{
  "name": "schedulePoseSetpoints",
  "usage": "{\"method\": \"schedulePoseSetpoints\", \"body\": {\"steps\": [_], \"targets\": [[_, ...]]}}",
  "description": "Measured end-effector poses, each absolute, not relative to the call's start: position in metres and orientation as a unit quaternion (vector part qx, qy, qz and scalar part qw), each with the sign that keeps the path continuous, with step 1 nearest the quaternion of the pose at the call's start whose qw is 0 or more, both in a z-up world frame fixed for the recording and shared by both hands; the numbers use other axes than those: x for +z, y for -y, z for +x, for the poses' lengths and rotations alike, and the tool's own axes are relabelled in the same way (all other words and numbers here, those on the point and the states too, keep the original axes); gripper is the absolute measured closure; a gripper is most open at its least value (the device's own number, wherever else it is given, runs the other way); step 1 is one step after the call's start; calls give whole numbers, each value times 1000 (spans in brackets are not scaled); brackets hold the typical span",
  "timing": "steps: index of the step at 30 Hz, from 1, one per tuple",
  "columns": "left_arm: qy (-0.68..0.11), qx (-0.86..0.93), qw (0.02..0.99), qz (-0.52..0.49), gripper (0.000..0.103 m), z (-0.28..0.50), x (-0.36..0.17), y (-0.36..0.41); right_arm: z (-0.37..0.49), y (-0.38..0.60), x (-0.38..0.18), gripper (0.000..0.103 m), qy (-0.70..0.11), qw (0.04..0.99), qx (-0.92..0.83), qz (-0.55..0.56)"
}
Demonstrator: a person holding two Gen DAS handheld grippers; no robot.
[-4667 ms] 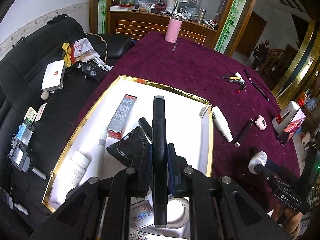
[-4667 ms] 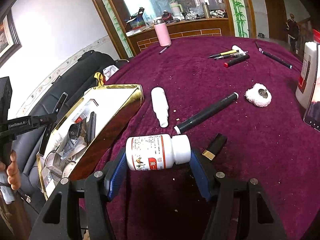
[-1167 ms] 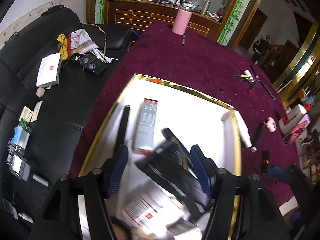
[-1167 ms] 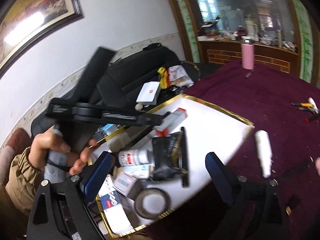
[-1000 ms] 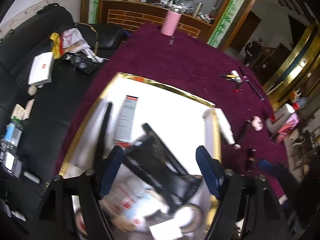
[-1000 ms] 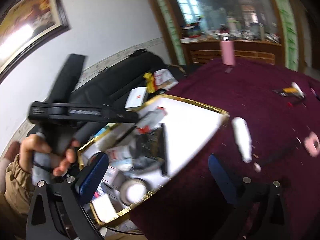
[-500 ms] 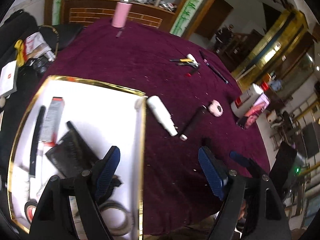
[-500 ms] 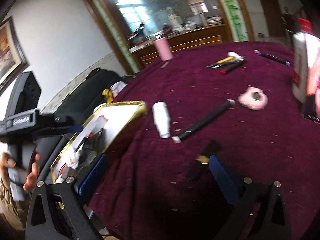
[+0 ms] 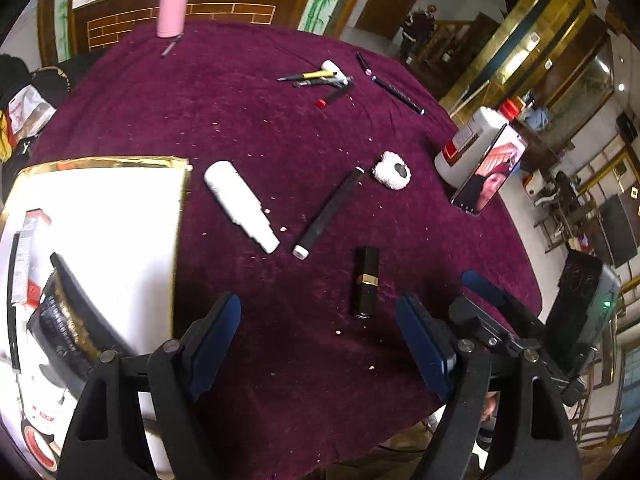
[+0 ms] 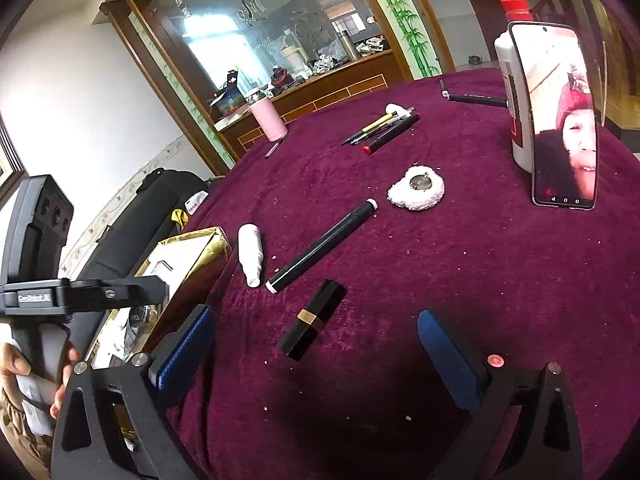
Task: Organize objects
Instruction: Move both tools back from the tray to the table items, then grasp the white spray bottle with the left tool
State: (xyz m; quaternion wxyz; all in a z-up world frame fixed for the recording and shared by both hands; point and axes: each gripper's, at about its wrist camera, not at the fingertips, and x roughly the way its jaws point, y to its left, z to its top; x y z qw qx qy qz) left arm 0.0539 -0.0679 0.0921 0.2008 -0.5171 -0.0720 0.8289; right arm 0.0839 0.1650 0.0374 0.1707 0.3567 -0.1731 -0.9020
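Observation:
A black lipstick with a gold band (image 9: 367,282) lies on the purple tablecloth just ahead of my open, empty left gripper (image 9: 320,336). It also shows in the right wrist view (image 10: 314,320), between the fingers of my open, empty right gripper (image 10: 316,354). Beyond it lie a long black tube (image 9: 328,213) (image 10: 322,246) and a white bottle (image 9: 240,204) (image 10: 251,254). The gold-rimmed white box (image 9: 182,200) (image 10: 196,248) on the left holds several items.
A fluffy white puff (image 9: 393,170) (image 10: 417,188), a phone (image 9: 490,174) (image 10: 562,114) propped on a white bottle (image 9: 468,146), a group of pens (image 9: 320,78) (image 10: 382,126) and a pink flask (image 9: 172,10) (image 10: 268,118) sit farther back. A black sofa (image 10: 152,200) stands left.
Both grippers let go of their items over the box and swung right, from above the box to the tablecloth. Both now face the black lipstick, open and empty.

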Motion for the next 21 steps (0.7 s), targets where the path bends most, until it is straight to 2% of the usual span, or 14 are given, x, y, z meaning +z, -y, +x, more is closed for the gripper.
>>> {"method": "schedulePoseSetpoints", "body": {"steps": [7, 16, 21], "targets": [[47, 826, 202, -524, 23, 35, 82, 46, 85, -170, 37, 0, 178, 169, -902, 355], [68, 833, 178, -519, 24, 11, 65, 39, 85, -169, 36, 0, 177, 172, -901, 357], [78, 844, 130, -515, 24, -19, 56, 38, 87, -166, 38, 0, 177, 175, -900, 357]]}}
